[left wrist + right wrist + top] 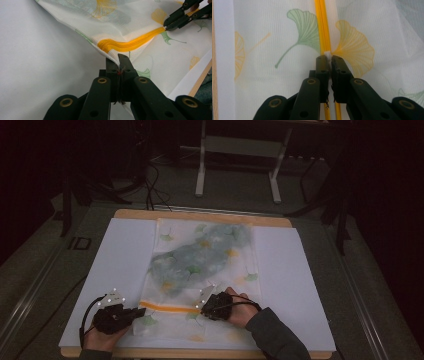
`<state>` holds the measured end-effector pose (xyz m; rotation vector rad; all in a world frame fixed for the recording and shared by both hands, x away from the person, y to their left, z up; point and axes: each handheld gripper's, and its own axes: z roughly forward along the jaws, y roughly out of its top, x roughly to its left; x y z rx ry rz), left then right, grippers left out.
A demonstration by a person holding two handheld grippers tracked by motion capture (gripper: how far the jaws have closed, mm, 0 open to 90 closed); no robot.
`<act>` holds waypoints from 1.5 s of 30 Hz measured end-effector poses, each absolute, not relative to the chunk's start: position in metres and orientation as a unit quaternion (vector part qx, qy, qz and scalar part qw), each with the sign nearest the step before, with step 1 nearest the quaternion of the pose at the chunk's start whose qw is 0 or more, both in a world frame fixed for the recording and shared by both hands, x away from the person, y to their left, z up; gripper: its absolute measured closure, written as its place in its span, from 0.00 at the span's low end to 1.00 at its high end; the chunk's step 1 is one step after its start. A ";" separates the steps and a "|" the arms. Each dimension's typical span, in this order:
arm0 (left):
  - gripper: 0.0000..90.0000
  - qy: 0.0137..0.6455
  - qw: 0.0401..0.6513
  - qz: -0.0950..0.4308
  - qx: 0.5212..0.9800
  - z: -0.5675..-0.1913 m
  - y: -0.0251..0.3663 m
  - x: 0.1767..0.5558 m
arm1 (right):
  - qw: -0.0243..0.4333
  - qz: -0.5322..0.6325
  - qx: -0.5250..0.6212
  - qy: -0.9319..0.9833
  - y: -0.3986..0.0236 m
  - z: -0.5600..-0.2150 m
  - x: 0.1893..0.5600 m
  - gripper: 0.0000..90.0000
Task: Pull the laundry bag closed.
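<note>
A white mesh bag (235, 270) printed with green and yellow ginkgo leaves lies flat on the white sheet (120, 260), with something blue-grey inside it. An orange zipper (170, 308) runs across its near end. My left gripper (140, 311) is shut on the bag's fabric edge just beyond the zipper's left end (107, 46); its tips (119, 58) pinch a raised fold. My right gripper (200, 306) is shut on a small white pull tab (327, 53) on the zipper (323, 25). In the left gripper view the right gripper (167, 27) sits at the zipper's far end.
The sheet covers a wooden board (200, 215) whose edge shows at front and back. Beyond it, on a grey floor, stand a metal frame's legs (201, 180) and dark cables (150, 185). Bare white sheet lies on both sides of the bag.
</note>
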<state>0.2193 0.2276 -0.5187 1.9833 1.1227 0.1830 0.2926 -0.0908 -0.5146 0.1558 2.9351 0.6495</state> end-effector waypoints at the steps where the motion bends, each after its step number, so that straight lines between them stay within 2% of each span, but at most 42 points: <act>1: 0.98 0.447 0.414 0.073 0.790 -0.519 0.228 0.219 | 0.065 0.216 0.053 0.973 -0.092 -0.515 0.293 0.94; 45: 0.98 0.449 0.416 0.073 0.787 -0.519 0.229 0.219 | 0.070 0.223 0.075 0.969 -0.130 -0.515 0.291 0.94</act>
